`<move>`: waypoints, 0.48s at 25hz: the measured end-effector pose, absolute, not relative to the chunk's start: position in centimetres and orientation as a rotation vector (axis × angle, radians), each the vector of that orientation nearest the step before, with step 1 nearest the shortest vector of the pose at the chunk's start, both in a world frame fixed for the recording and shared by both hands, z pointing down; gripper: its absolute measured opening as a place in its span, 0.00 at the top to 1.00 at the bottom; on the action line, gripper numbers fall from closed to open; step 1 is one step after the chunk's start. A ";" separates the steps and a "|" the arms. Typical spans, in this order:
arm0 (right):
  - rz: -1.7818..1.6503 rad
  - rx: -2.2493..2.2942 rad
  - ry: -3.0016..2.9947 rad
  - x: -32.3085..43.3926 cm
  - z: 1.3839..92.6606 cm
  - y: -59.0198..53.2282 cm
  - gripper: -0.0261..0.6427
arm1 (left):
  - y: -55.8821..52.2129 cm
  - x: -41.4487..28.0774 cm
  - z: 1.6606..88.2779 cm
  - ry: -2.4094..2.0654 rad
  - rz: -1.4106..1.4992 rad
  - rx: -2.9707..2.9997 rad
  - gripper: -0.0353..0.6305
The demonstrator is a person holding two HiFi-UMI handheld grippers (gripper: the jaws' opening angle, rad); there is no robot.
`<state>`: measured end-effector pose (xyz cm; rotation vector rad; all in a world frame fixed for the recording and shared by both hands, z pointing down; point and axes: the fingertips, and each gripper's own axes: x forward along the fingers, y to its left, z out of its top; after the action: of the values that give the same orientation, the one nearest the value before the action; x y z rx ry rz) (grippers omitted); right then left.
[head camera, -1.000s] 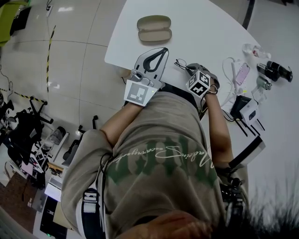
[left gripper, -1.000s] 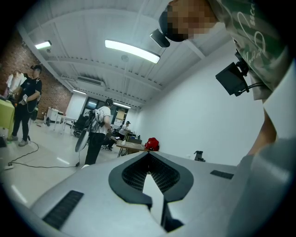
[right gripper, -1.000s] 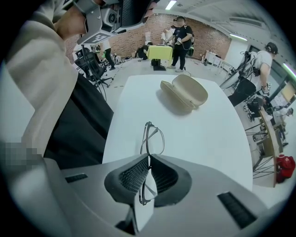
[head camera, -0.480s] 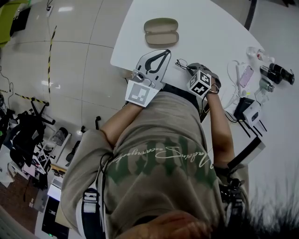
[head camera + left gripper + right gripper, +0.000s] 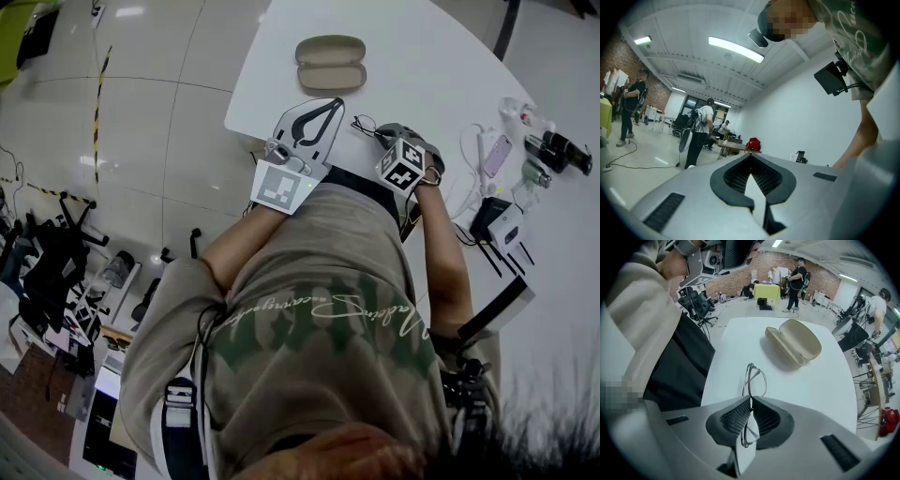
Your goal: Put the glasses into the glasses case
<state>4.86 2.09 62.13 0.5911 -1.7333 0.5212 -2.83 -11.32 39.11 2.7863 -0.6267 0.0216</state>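
Seen from the head view, a person in a beige shirt stands at the near edge of a white table (image 5: 422,47), holding a gripper in each hand. The left gripper (image 5: 321,111) is tilted over the near edge of the table, and the right gripper (image 5: 379,135) sits just to its right, with thin-framed glasses (image 5: 362,125) at its tip. The glasses case (image 5: 331,63) lies open farther out on the table, well apart from both grippers. A phone (image 5: 494,155), cables and small dark devices are scattered at the table's right side. In the left gripper view, the left gripper (image 5: 751,158) points up into the room, its jaw tips meeting with nothing between them; a ceiling light (image 5: 736,49) and distant standing people show beyond. In the right gripper view, the right gripper (image 5: 750,401) is clamped on the glasses (image 5: 754,379), which stand edge-on and reach past the jaw tips above the table (image 5: 820,390). The glasses case (image 5: 794,348) lies beyond them, its lid open, slightly to the right.
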 end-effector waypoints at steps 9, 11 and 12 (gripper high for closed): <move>0.495 0.565 -1.738 4.5 62.0 1.0 0.92 | -12.2 -3.7 39.7 -0.681 0.010 2.732 0.94; 0.493 0.559 -1.741 4.4 62.0 0.9 0.92 | -12.1 -3.7 39.8 -0.686 0.025 2.735 0.94; 0.492 0.556 -1.745 4.3 62.1 0.9 0.92 | -12.0 -3.6 39.8 -0.687 0.028 2.738 0.94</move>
<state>4.34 0.86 62.09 0.5562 -1.7447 0.4919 -3.64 -12.04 39.84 2.7377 -0.6873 0.0284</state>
